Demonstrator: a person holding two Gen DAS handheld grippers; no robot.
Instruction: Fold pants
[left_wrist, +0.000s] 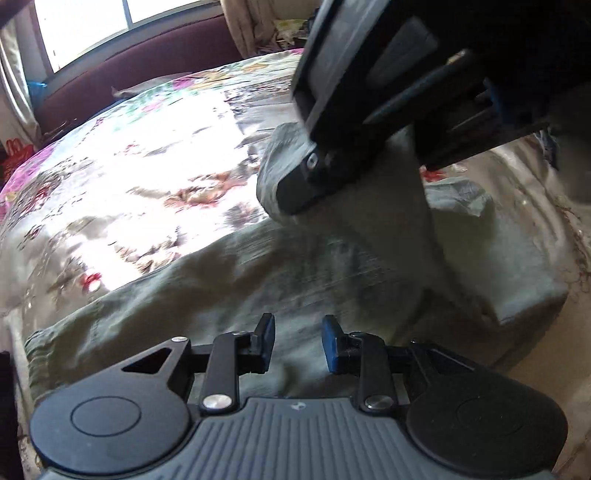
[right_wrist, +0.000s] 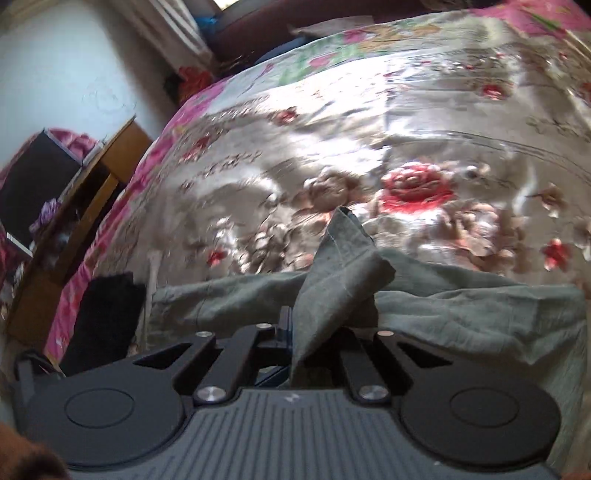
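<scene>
The pants (left_wrist: 229, 280), grey-green, lie across the near part of the bed (left_wrist: 122, 155), on its flowered satin cover. The fold appears to be in its first pass and unfinished: one end of the cloth is lifted off the bed and carried over the part that lies flat, and nothing yet looks like a squared stack. Laying that end down and folding again would seem to remain.

The right tongs (right_wrist: 291, 347) are clamped on a bunched corner of the cloth, which stands up past the jaws. The left tongs (left_wrist: 298, 345) stand a little apart over the flat cloth, with nothing between the pads.

The left view alone shows the right tongs from outside, the lifted cloth hanging beneath them, and a window (left_wrist: 85, 26). The right view alone shows the pinch close up, a wooden cabinet (right_wrist: 74, 206) beside the bed and a pale wall (right_wrist: 66, 66).
</scene>
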